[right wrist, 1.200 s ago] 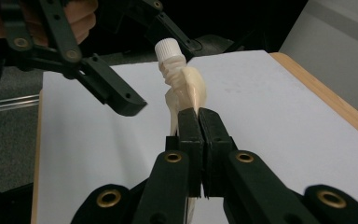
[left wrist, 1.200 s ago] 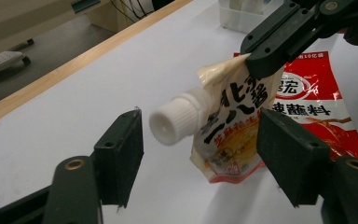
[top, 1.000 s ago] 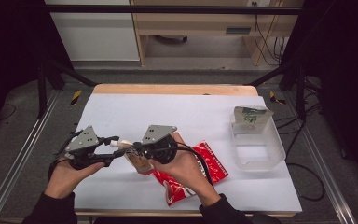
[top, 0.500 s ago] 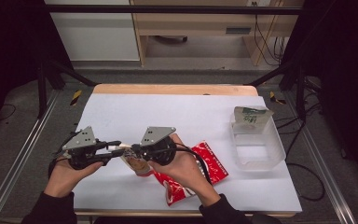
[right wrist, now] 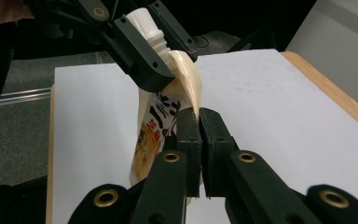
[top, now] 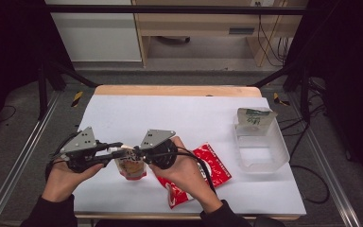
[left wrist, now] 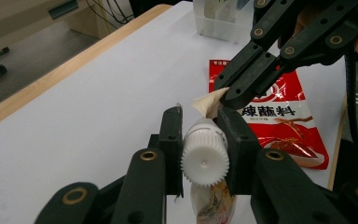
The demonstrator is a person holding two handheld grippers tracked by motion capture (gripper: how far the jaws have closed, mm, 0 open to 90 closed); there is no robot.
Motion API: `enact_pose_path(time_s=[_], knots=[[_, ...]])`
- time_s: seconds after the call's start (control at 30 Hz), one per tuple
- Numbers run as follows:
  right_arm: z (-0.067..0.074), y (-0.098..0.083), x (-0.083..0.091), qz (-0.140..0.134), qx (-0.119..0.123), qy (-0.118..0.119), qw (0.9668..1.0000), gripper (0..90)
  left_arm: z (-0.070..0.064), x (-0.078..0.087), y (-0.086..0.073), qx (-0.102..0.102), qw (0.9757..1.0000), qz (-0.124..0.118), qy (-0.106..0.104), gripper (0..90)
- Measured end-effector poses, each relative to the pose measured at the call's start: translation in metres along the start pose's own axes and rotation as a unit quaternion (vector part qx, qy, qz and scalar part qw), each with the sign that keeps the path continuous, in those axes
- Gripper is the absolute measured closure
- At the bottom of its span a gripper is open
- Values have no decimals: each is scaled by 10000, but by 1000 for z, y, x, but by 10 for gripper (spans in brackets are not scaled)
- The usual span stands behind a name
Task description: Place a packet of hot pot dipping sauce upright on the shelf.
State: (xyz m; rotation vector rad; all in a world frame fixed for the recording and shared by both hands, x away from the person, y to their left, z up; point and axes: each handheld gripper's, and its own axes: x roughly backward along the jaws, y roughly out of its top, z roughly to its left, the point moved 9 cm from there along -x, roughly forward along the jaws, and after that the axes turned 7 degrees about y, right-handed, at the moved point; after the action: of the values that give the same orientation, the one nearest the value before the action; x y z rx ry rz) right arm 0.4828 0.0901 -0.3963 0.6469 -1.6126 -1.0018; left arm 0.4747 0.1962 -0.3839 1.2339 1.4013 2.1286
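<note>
- Desk [top: 179, 113]: white top, wooden far edge.
- Clear bin [top: 261, 146], far right, holds a green-labelled packet [top: 254, 117].
- Red sachet [top: 211, 165] with Chinese characters lies near centre.
- Spouted pouch [top: 130, 166], near left, is held off the desk between both tools.
- Left hand-held gripper [left wrist: 204, 140] has just closed on the white cap [left wrist: 204, 161].
- Right hand-held gripper [right wrist: 199, 140] pinches the pouch's top edge.

The spout pouch [left wrist: 213, 205] runs off the bottom edge of the left gripper view below the left gripper [left wrist: 204, 140], and its print there is too blurred to read. Its white cap [left wrist: 204, 161] has both flanks covered by the black jaws. Beyond them, the right gripper [left wrist: 228, 95] hides the top of the red sachet [left wrist: 284, 126]. In the right gripper view, the right gripper [right wrist: 199, 135] covers the pouch's pinched corner.
</note>
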Motion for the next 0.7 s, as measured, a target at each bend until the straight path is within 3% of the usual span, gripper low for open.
enact_pose_path(time_s=[0.13, 0.17, 0.3, 0.4, 0.5, 0.6, 0.7], knots=[[0, 1, 1, 121, -58, -42, 9999, 875, -3, 0, 2, -91, 9999, 32, 60, 732], [0, 2, 2, 302, 21, -93, 9995, 868, -4, 0, 2, -120, 9999, 39, 62, 732], [-2, 3, 4, 597, 128, -47, 9981, 849, -7, -2, 4, -149, 9999, 44, 41, 733], [-5, 2, 5, 987, 312, -8, 9946, 787, -9, -4, 2, -204, 9997, 105, 36, 734], [-11, 4, 7, 1200, 400, 52, 9920, 704, -7, -6, 0, -177, 9998, 124, 49, 734], [-15, 6, 7, 1502, 609, 39, 9868, 608, -7, -6, -1, -181, 9998, 114, 57, 733], [-17, 8, 5, 1749, 766, 42, 9816, 568, -7, -5, 0, -200, 9997, 76, 78, 734]])
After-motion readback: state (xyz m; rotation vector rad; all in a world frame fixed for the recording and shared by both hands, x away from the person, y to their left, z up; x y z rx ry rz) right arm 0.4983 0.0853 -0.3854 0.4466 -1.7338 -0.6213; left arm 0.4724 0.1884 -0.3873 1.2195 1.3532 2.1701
